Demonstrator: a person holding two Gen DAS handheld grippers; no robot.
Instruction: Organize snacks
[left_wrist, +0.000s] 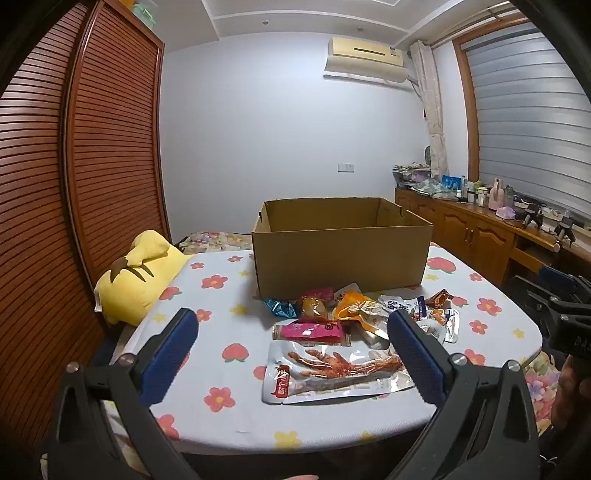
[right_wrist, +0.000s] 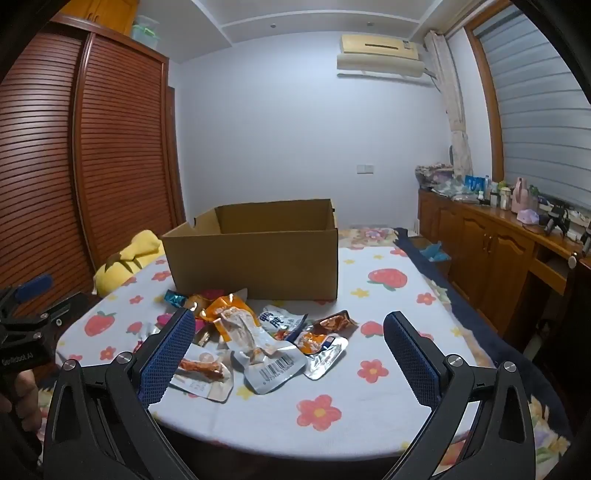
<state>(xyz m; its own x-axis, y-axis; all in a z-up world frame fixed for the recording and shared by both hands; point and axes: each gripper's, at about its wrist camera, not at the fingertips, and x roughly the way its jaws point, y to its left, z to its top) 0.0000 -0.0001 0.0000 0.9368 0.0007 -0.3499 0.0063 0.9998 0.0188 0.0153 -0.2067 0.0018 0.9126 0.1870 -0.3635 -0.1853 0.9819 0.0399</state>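
An open cardboard box stands on a flower-print table. In front of it lies a heap of snack packets: a clear chicken-foot packet, a pink packet, an orange packet, a blue foil one and a silver packet with a barcode. My left gripper hovers open over the table's near side, nothing between its blue fingers. My right gripper is open too, above the heap and touching none of it.
A yellow plush toy lies at the table's left edge. A slatted wooden wardrobe stands to the left. A wooden sideboard crowded with bottles runs along the right under the window.
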